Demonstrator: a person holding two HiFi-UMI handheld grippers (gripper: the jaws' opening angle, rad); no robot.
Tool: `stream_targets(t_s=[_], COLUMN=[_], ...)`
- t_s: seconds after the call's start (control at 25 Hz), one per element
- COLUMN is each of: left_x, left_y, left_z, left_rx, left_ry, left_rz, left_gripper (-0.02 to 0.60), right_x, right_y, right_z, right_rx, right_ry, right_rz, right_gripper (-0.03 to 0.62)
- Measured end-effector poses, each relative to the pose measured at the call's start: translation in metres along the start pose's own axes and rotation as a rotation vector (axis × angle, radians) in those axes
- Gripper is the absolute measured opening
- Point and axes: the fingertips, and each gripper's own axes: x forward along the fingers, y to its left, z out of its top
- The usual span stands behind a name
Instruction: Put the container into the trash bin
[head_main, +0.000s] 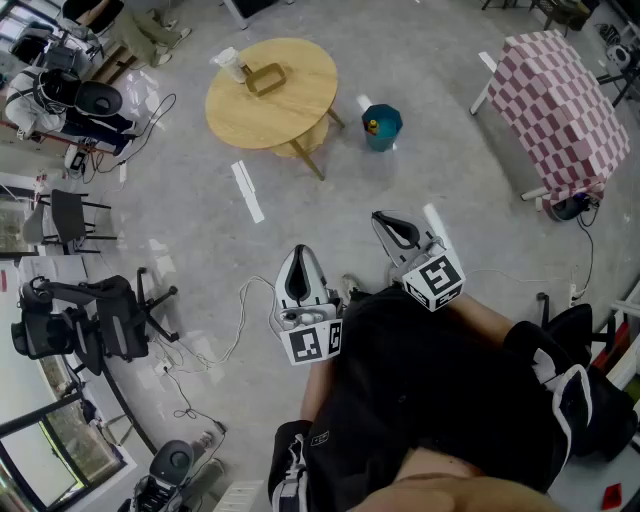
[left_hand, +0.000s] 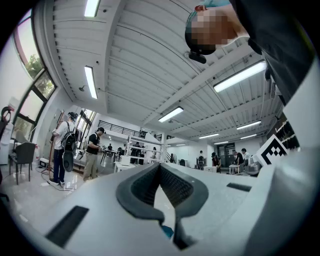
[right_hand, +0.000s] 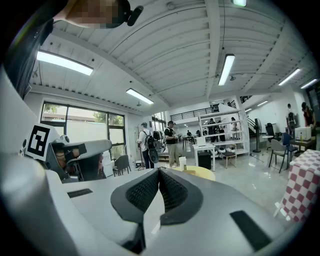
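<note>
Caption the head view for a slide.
Left gripper and right gripper, shut and empty, short of the round table bearing the container; teal trash bin on the floor beside it.

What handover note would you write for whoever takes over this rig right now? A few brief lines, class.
Left gripper: shut, empty, far from the table.
Right gripper: shut, empty, likewise.
Container: stands on the round table, near its edge.
Trash bin: stands beside the table.
Done: nothing yet.
Left: approach, grasp the container, drop it in the bin.

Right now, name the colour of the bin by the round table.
Teal bin, clearest in the head view.
</note>
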Motion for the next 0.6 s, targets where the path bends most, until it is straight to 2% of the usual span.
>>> stream_targets(t_s=[0.6], left_x=[-0.002], left_y=[-0.019], left_z=[-0.004], left_rx=[-0.004], left_ry=[0.009], left_rz=[0.0], left_gripper=[0.009], right_x=[-0.014], right_y=[-0.007], right_z=[0.001], right_rx=[0.005], right_ry=[-0.009], right_rz=[0.011], right_gripper=[0.026])
